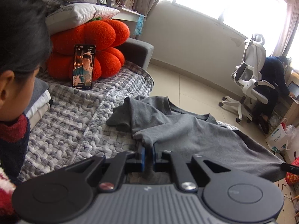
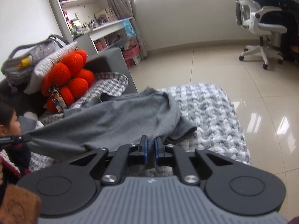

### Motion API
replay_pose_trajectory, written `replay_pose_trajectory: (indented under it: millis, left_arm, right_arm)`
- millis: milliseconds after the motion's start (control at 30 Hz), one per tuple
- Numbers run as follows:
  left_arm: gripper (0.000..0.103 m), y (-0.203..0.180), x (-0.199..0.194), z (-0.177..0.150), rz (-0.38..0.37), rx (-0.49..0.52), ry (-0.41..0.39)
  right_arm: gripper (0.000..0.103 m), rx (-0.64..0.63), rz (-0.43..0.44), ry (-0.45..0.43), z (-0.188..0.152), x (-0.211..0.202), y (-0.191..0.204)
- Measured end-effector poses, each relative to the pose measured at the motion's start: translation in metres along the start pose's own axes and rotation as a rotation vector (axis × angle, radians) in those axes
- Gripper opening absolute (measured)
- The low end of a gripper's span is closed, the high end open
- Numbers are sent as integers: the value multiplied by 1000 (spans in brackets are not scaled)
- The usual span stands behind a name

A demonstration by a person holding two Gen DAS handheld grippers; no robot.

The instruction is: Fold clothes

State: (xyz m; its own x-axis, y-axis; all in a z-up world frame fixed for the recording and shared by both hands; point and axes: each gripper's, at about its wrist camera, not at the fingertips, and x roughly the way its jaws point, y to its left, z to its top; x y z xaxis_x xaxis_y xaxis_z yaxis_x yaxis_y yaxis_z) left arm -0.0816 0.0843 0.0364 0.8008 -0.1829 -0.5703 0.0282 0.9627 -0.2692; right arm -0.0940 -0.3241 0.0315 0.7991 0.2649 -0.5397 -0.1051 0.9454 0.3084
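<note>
Two grippers, left gripper [image 1: 148, 155] and right gripper [image 2: 151, 150], each clamp the near hem of the grey cotton T-shirt [image 1: 186, 130], which stretches away over the grey-patterned quilted bed [image 1: 74, 127].

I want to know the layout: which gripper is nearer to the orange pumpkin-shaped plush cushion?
Left. The left gripper pinches the grey T-shirt on the side toward the orange pumpkin-shaped plush cushion; the right gripper pinches the farther side.

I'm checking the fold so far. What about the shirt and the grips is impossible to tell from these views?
- Left gripper: shirt hem drapes over the fingertips.
- Right gripper: fabric hides its tips too.
- Right view: motion blur; far sleeve hidden behind the raised cloth.
- Shirt's underside: unseen in both.
</note>
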Motion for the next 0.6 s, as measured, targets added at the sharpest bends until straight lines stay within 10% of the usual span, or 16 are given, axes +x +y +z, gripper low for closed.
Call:
replay_pose_trajectory:
  millis: [600]
  left_arm:
    - [6, 21, -63, -12, -45, 81, 54]
  right_arm:
    - [9, -43, -1, -16, -14, -88, 39]
